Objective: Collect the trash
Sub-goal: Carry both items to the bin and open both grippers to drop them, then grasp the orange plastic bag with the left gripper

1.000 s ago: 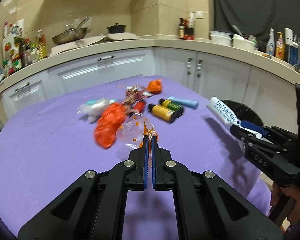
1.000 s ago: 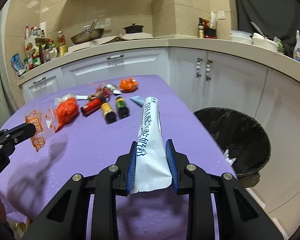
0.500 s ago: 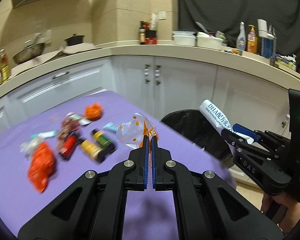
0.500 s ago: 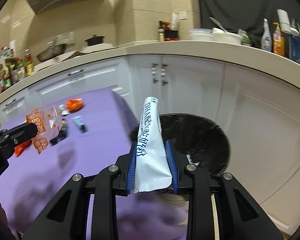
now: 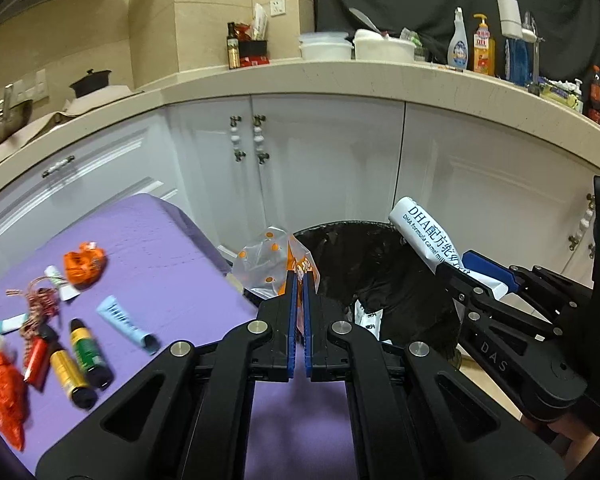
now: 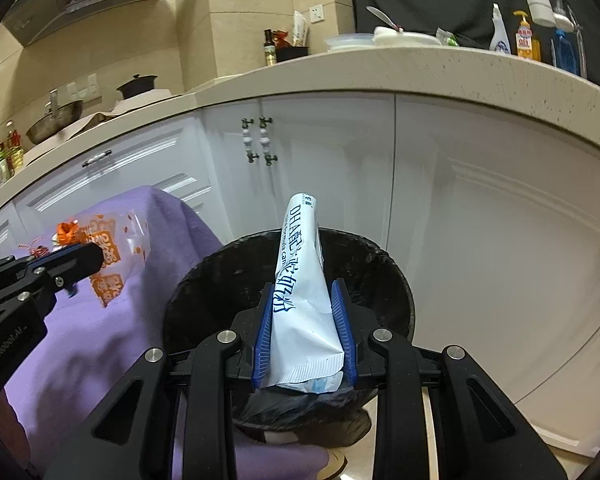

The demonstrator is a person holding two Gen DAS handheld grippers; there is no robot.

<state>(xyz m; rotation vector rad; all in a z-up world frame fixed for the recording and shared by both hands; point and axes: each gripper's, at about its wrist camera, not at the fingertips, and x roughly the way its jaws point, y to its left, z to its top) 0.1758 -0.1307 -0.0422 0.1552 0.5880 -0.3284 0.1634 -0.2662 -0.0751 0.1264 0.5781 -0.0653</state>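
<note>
This is a kitchen with white cupboards, a long counter, and a table under a purple cloth.

Close up, the right gripper is squeezed tight on a white packet with blue writing. The packet hangs over the black bin, which stands on the floor just past the table's right edge. The left gripper is pinched together on a thin clear wrapper with orange spots. That wrapper hangs over the table's right edge, beside the bin's rim, not clearly over the hole.

Farther back, more trash lies near the table's left edge: two small bottles, a red lighter, a pale blue tube, a red net bag, some string and an orange crumple.

I think the step now is dropping both things in the bin. To do it well, let the packet go first, since it is already over the hole. The wrapper is light and may float or stick, so move the left gripper fully over the bin and hold it low before opening. Keep the two grippers from bumping.
</note>
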